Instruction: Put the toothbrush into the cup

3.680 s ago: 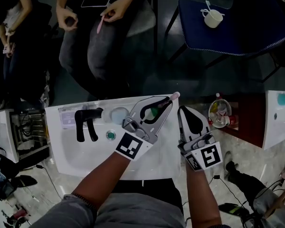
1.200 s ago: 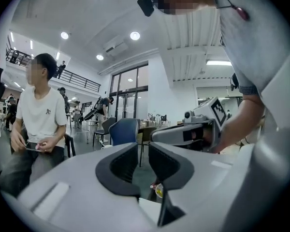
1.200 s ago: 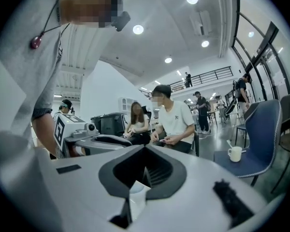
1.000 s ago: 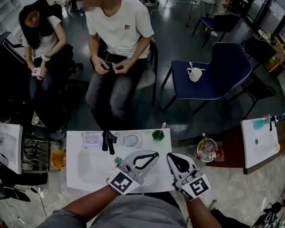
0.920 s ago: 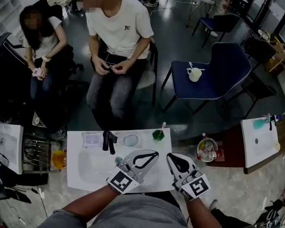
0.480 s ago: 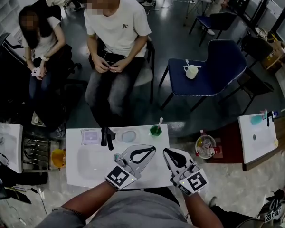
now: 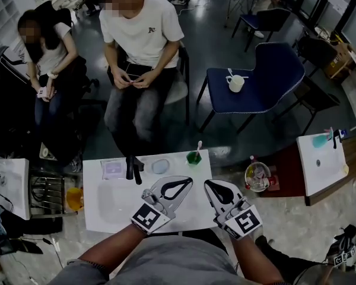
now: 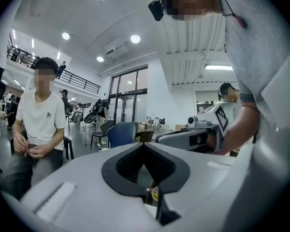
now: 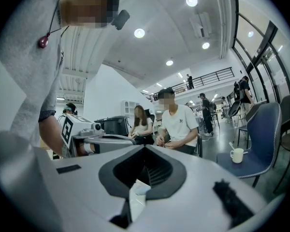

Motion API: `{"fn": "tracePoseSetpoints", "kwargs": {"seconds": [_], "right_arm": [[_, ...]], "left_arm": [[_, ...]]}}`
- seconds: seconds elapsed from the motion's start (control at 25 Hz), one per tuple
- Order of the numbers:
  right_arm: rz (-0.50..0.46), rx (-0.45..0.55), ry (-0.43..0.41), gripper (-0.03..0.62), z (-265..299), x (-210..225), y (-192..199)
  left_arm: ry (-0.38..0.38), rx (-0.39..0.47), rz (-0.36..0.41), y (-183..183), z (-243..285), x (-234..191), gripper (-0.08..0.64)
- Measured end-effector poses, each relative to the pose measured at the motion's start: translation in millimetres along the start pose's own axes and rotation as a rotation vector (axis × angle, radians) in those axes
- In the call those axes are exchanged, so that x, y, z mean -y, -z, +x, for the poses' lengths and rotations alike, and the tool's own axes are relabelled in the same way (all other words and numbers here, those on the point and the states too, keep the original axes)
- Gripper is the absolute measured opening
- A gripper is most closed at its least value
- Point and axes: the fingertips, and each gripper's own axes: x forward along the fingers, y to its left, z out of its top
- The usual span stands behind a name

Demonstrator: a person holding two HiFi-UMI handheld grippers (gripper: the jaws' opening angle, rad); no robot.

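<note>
A green cup (image 7: 193, 158) stands at the far right corner of the white sink unit (image 7: 107, 209), and the pink toothbrush (image 7: 198, 148) stands upright inside it. Both grippers hover over the unit's near edge, well short of the cup. My left gripper (image 7: 188, 180) has its jaws shut with nothing between them, as the left gripper view (image 8: 144, 144) also shows. Just to its right, my right gripper (image 7: 208, 184) is likewise shut and empty (image 9: 145, 147). Each gripper appears from the side in the other's view.
A black faucet (image 7: 132, 167), a clear box (image 7: 113, 170) and a round grey dish (image 7: 160, 167) line the unit's far edge. Two seated people (image 7: 143, 52) face it. A blue chair (image 7: 267, 76) holds a white mug (image 7: 235, 83). A bin (image 7: 258, 177) and another sink (image 7: 320, 162) stand at the right.
Earlier my left gripper reached over the cup with the toothbrush at its tip; now the toothbrush stands in the cup and both grippers are back at the near edge, nearly still this last second.
</note>
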Motion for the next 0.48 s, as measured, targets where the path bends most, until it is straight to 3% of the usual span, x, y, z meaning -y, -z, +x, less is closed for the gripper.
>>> {"fn": "tracePoseSetpoints", "kwargs": {"seconds": [0.28,0.48], "right_arm": [[-0.017,-0.02,0.022,0.014,0.2,2.2,5.8],[-0.015,-0.007,0.026,0.014,4.1,1.3,1.9]], "left_arm": [[0.019,0.003,0.024,2.3,-0.6,0.0,0.008],[0.013,-0.006,-0.006,-0.4,-1.8,-3.5,0.008]]}}
